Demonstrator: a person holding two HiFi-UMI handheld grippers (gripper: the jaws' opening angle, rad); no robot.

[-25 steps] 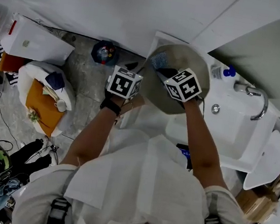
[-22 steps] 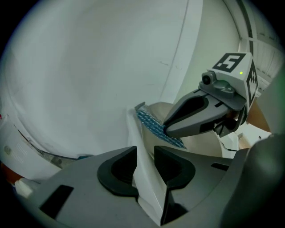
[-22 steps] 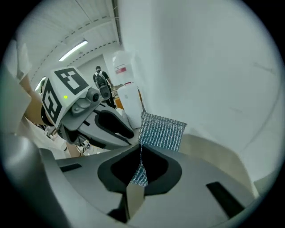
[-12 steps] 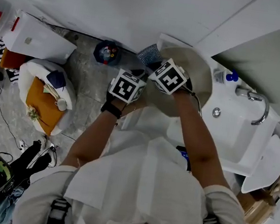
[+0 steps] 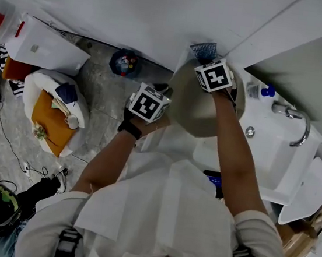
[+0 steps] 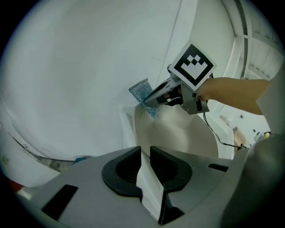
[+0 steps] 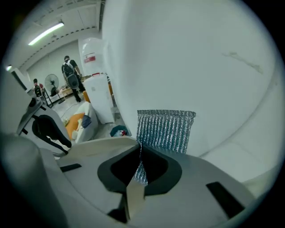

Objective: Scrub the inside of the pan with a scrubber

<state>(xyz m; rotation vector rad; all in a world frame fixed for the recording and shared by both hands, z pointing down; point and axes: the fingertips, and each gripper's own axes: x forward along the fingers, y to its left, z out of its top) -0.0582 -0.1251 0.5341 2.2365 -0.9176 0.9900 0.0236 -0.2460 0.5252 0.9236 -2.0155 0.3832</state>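
Two grippers, both busy. The left gripper sits low centre in its own view. Its jaws have just been closing and now pinch a pale flat strip that reads as the pan's edge or handle. The pads look pressed on it, so the pan is held.

The pan is upper centre in the head view, inside facing the camera, just left of the white sink.

The right gripper is at the pan's top rim, jaws tight together on the scrubber. Its own view shows silvery-blue mesh standing up out of the closed jaws, with white wall behind.

Changed: a second ago the scrubber was over the pan's upper-left part. Half a second ago it was out at the left rim. Now it is at the top, poking past the rim toward the wall. That makes one sweep round the upper edge. The left gripper has barely shifted, and the pan is in about the same spot.

For the task, my guess is that scrubbing is under way but only the rim zone has been covered. Right now the mesh looks off the inner face, though contact can't be told for sure. The next stroke needs to come back down into the bowl.

Risk: the pan is held by one thin edge, so a hard push could twist it in the left jaws.
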